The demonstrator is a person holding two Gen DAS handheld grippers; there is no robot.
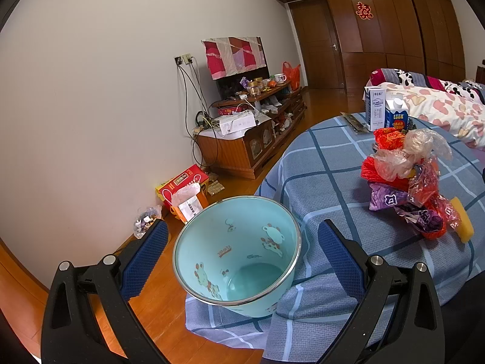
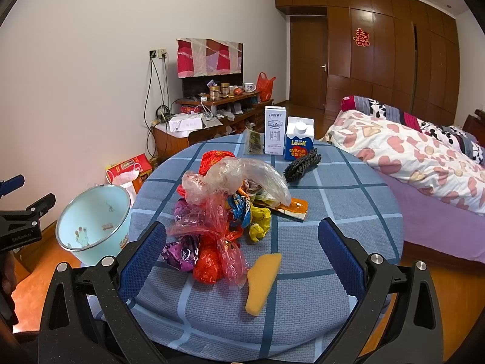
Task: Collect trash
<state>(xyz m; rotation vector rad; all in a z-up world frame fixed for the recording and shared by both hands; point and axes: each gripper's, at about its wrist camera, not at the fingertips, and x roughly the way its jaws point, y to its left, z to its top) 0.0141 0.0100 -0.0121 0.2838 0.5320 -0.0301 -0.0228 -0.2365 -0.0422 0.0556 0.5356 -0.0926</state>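
Checked cloth covered the bench (image 2: 348, 209), wrappers (image 2: 218, 212) heaped just ahead of the spread, empty right fingers (image 2: 242, 261). Left fingers (image 1: 242, 257) gaped around the bin (image 1: 236, 254) at the bench edge, empty too. Best bet: pinch one wrapper low, keep the bin steady.

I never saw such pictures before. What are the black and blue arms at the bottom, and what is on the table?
They are two hand-held grippers, each carrying a camera that looks along its fingers. One picture comes from the left gripper, open before an empty light-blue bin. The other comes from the right gripper, open over a table with a checked cloth. On it lie a pile of crumpled wrappers, a yellow sponge, two cartons and a dark rope. Neither gripper holds anything.
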